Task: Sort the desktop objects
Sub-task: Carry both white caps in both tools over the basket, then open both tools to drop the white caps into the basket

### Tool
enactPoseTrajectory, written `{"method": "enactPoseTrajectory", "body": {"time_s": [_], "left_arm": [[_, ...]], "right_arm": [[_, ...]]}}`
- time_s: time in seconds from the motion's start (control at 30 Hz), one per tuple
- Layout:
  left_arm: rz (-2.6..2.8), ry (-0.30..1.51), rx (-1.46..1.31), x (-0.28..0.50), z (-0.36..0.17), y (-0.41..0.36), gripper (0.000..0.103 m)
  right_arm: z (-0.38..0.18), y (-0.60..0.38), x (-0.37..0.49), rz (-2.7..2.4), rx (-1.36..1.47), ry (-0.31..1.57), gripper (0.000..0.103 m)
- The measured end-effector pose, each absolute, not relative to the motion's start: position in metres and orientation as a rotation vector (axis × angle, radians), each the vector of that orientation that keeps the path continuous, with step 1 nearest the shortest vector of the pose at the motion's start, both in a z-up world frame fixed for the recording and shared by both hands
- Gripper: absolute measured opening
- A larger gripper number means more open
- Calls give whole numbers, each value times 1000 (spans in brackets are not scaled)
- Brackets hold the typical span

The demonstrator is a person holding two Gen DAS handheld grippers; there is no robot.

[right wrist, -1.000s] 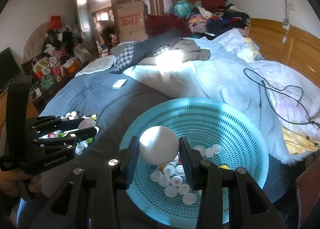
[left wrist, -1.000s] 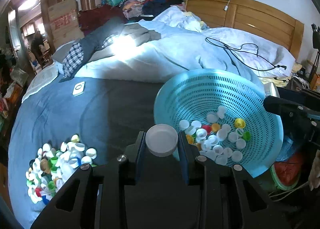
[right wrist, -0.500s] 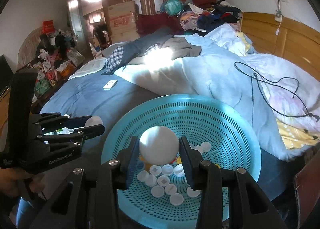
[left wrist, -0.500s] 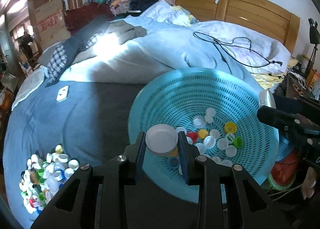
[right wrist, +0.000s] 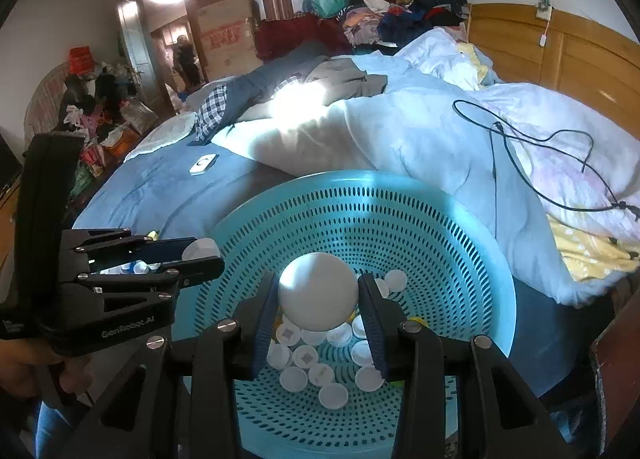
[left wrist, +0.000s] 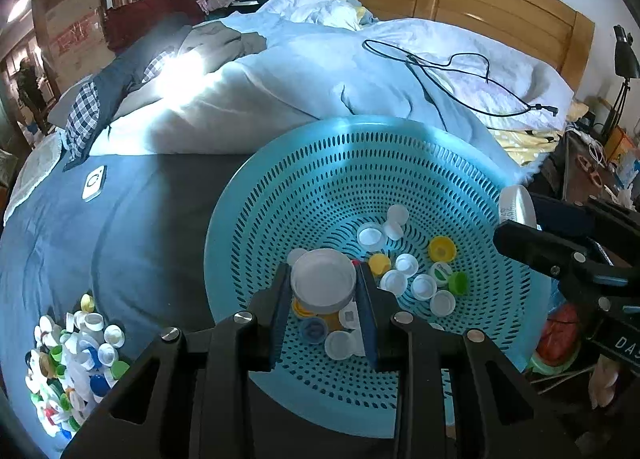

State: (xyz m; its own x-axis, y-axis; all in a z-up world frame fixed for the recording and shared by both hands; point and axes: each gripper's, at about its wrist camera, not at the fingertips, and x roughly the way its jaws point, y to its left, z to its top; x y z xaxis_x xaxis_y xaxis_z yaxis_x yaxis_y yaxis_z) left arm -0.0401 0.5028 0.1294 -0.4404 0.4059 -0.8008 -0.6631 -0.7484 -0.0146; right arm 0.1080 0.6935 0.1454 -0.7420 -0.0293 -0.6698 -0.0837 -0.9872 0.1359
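Basket [left wrist: 280, 195], teal, centre frame: some twenty caps [left wrist: 404, 279] sorted in. My left claw [left wrist: 324, 291] clamps a white lid [left wrist: 323, 278] over it; my right claw [right wrist: 318, 299] clamps a white ball [right wrist: 318, 291]. Unsorted cap pile [left wrist: 72, 359] remains lower left.

1. My two tongs, the left gripper [left wrist: 323, 301] and the right gripper [right wrist: 318, 305], are black with dark blue pads.
2. The left one's cap [left wrist: 323, 283] is white; the right one's cap [right wrist: 318, 291] is plain white too.
3. The basket [left wrist: 360, 163] is turquoise, patterned with dark slots.
4. Caps in it [left wrist: 416, 271] are white, yellow, green, blue.
5. The bedspread [left wrist: 60, 243] is blue; a shirt [left wrist: 82, 115] is checked blue and white.
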Motion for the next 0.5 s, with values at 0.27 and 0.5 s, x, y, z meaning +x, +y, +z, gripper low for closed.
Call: {"method": "enactPoseTrajectory", "body": {"time_s": [0.27, 0.5], "left_arm": [[2192, 404, -1116, -42, 127, 504, 27], [2186, 400, -1121, -44, 125, 504, 27]], "right_arm": [[143, 693, 107, 2894, -1124, 245, 44], [140, 689, 103, 2893, -1136, 239, 44]]}}
